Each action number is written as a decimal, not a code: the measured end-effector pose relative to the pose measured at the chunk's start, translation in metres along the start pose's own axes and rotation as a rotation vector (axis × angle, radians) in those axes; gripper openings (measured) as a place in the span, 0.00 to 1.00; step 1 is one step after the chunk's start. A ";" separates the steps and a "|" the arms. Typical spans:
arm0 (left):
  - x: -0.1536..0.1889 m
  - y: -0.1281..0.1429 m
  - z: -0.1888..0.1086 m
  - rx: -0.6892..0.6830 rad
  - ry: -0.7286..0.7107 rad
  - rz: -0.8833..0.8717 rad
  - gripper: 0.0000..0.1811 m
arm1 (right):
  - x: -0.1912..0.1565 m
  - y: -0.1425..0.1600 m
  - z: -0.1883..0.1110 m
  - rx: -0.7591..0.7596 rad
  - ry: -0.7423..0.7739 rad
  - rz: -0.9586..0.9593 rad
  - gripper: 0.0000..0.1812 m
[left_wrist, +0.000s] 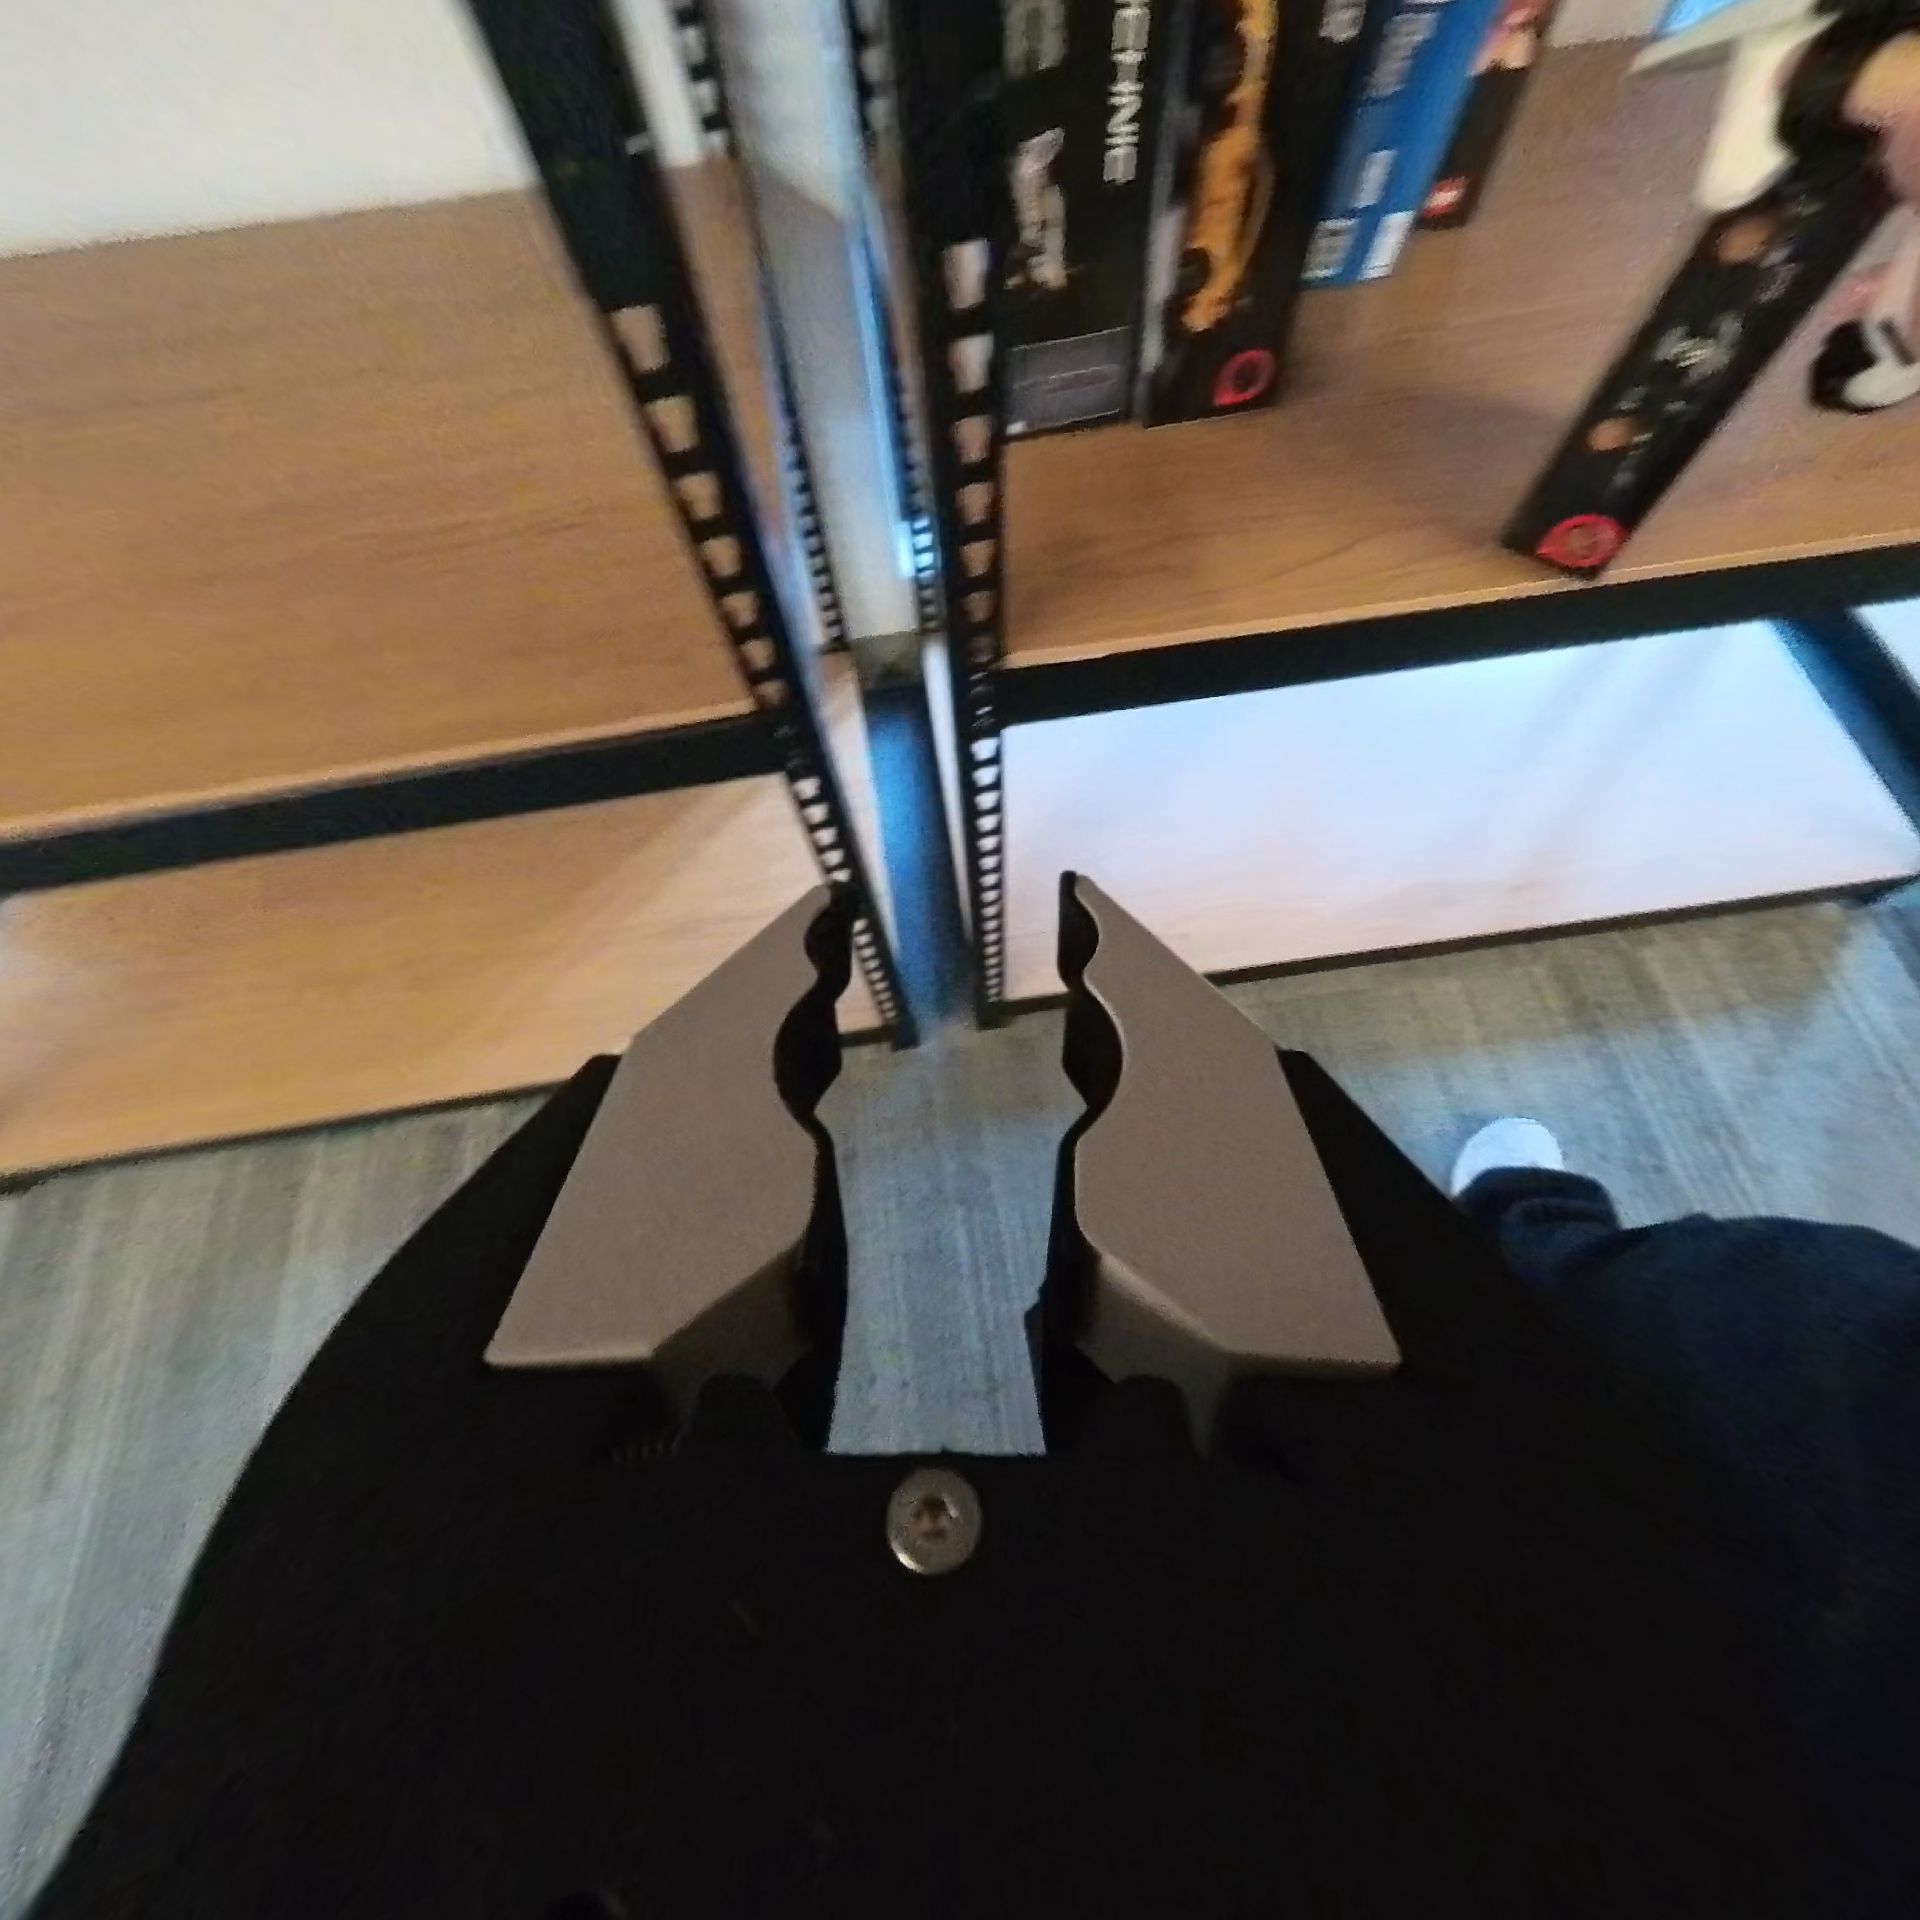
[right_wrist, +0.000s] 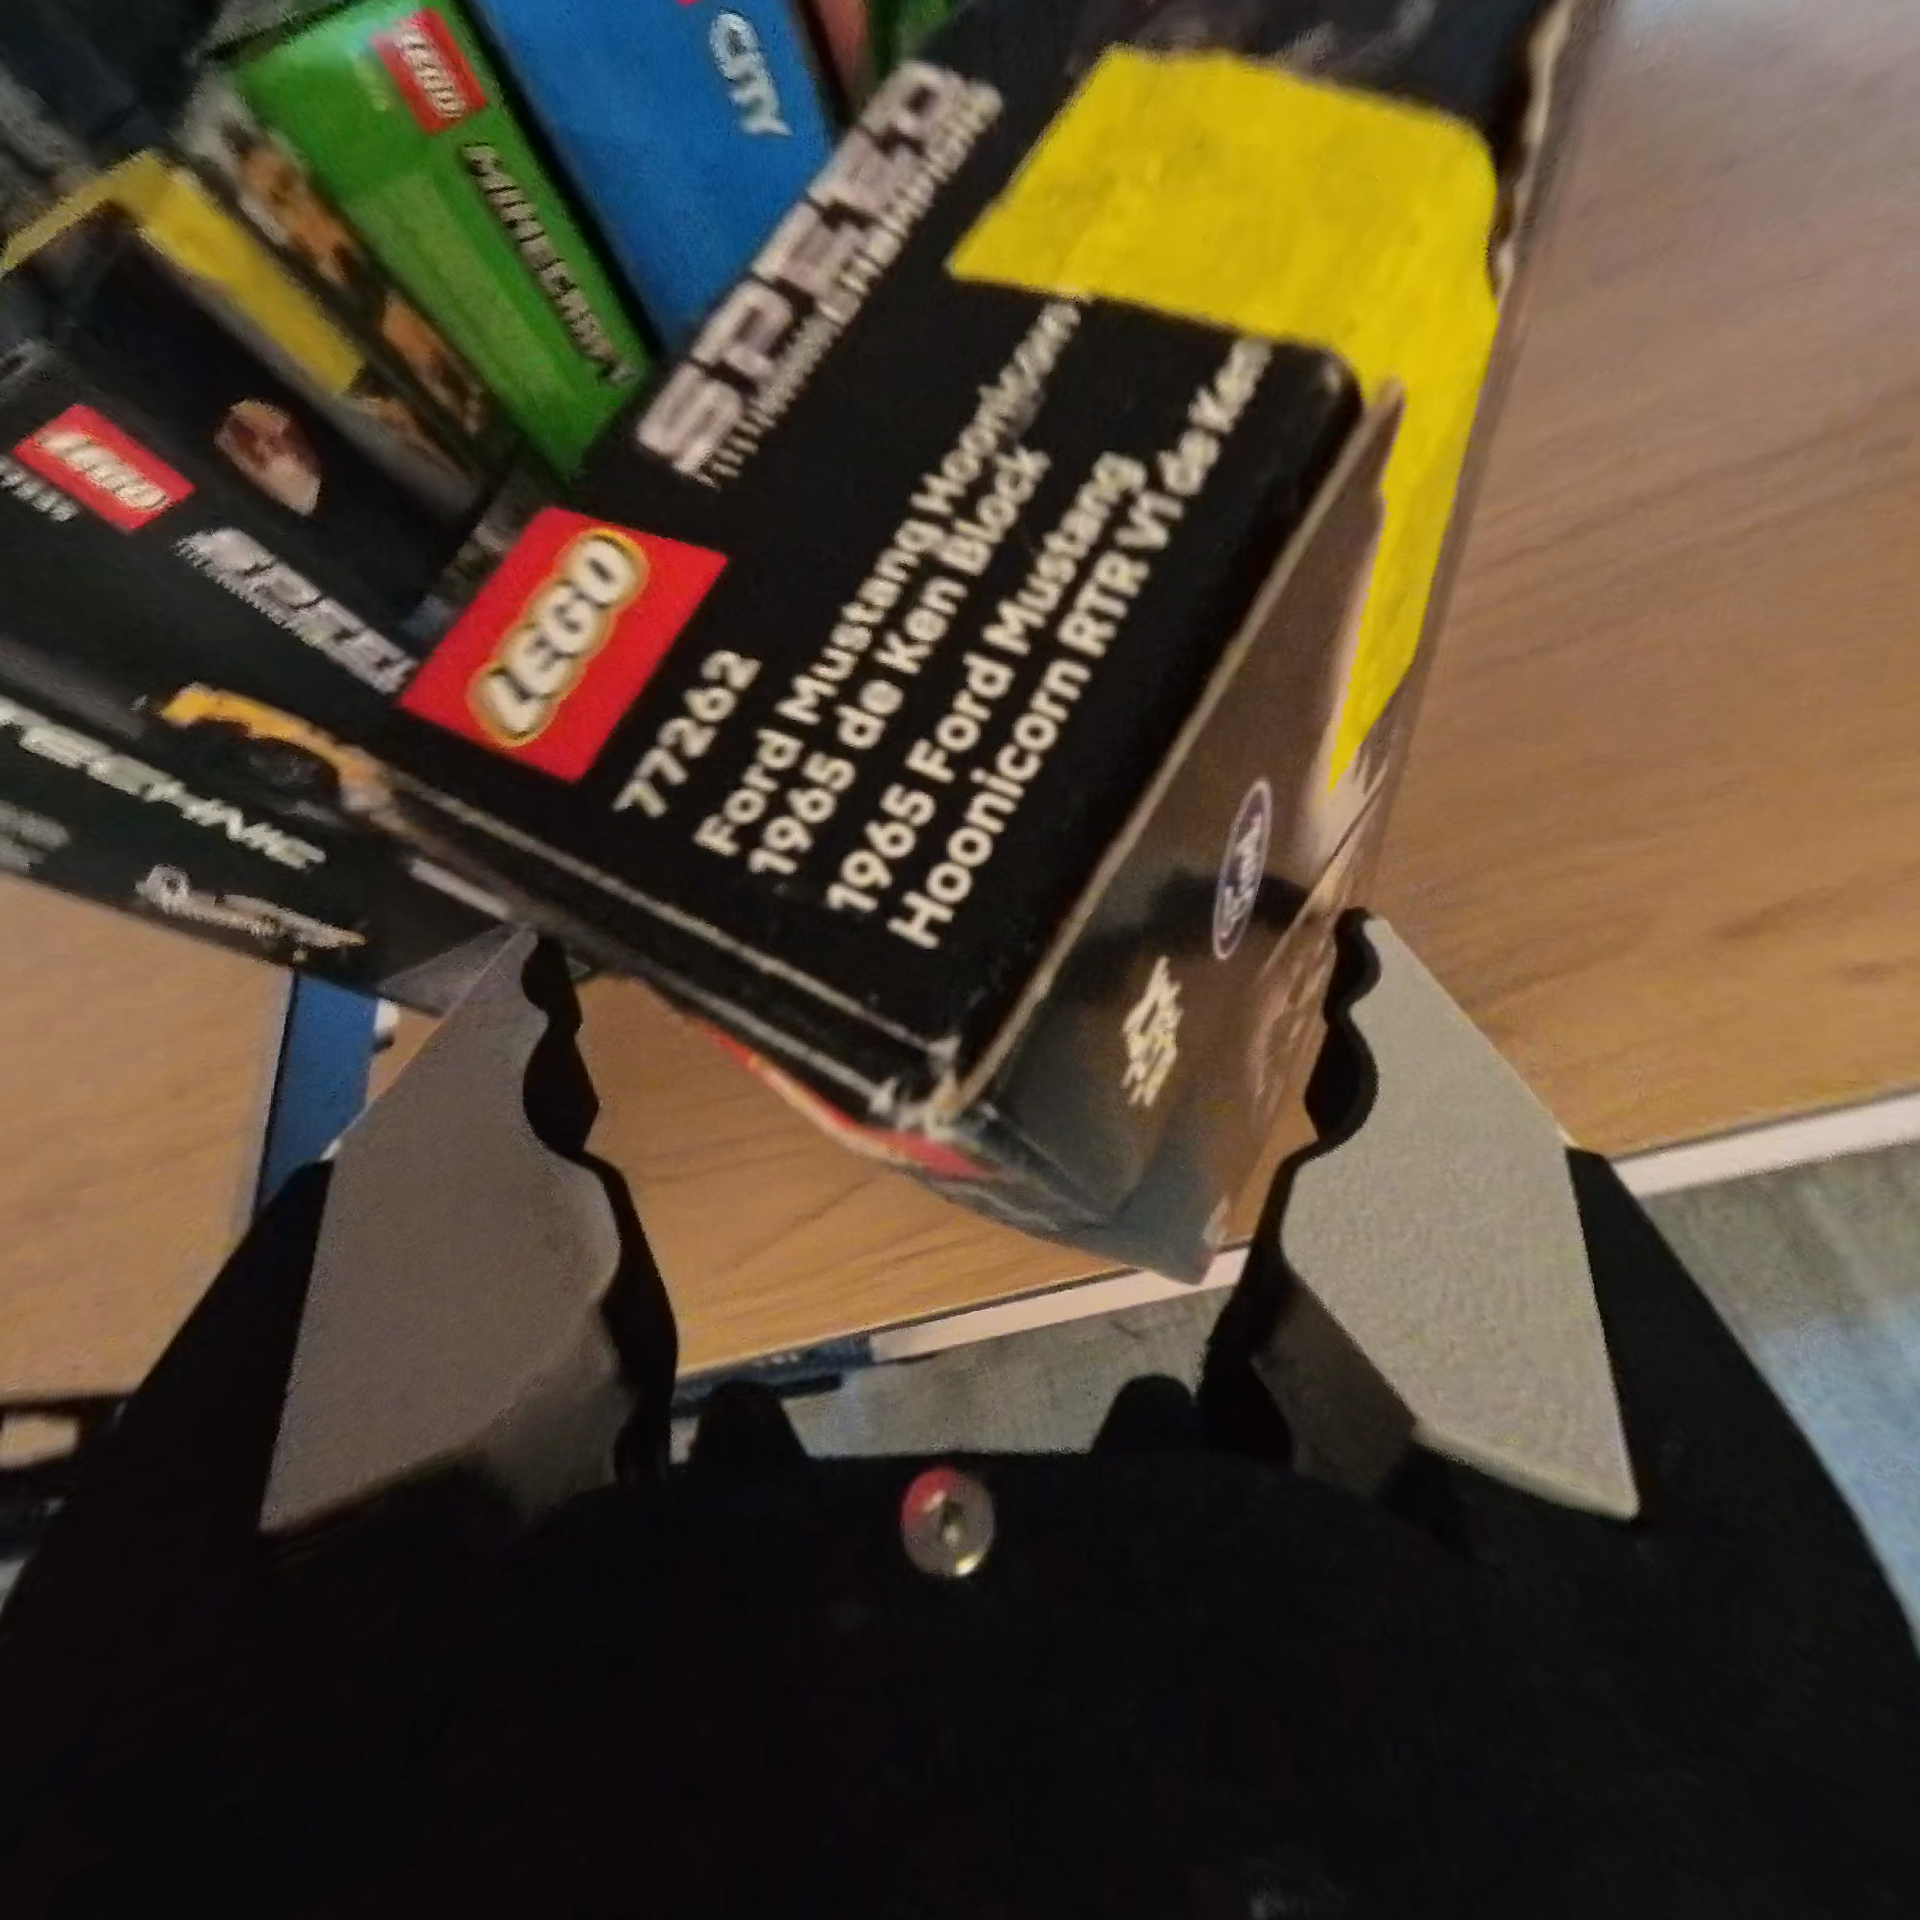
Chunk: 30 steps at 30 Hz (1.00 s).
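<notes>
Between the fingers of your right tool (right_wrist: 940, 951) sits the near corner of a black toy box (right_wrist: 883, 665), tilted, with its long axis running from lower centre toward the upper right of the right wrist view. The jaws stand wide apart. The right finger seems to touch or nearly touch the box's dark side face; the left finger lies beside the lower edge, and blur hides whether it touches. A yellow patch (right_wrist: 1278, 239) covers the box's far end. The box rests on a wooden shelf (right_wrist: 1683, 623), leaning by a row of other boxes, among them a green box (right_wrist: 436, 208) at upper left.

Your left tool (left_wrist: 956, 894) is farther from the box. Its jaws are parted and hold nothing, pointing at the black shelf uprights (left_wrist: 977, 520) at centre frame, above grey floor (left_wrist: 1558, 1049). The same leaning box (left_wrist: 1683, 343) shows at upper right.
</notes>
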<state>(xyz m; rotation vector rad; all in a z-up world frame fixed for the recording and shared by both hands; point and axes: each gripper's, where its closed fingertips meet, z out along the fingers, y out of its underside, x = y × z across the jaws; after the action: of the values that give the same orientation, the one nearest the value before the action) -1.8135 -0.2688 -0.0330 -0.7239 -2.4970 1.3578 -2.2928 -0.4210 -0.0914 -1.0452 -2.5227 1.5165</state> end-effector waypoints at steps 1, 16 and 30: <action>-0.013 0.006 -0.009 -0.010 -0.035 -0.012 0.21 | 0.001 0.003 0.004 -0.005 0.024 0.057 0.78; -0.024 0.033 0.000 -0.063 -0.050 -0.096 0.17 | 0.037 -0.011 0.011 -0.005 -0.375 -0.201 0.51; 0.047 0.026 0.031 -0.131 -0.102 -0.158 0.16 | -0.056 -0.024 0.089 -0.103 -0.570 -0.309 0.54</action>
<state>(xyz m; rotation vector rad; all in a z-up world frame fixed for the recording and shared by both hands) -1.8574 -0.2554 -0.0744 -0.4800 -2.6786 1.2155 -2.2924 -0.5283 -0.1024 -0.2067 -2.9569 1.7930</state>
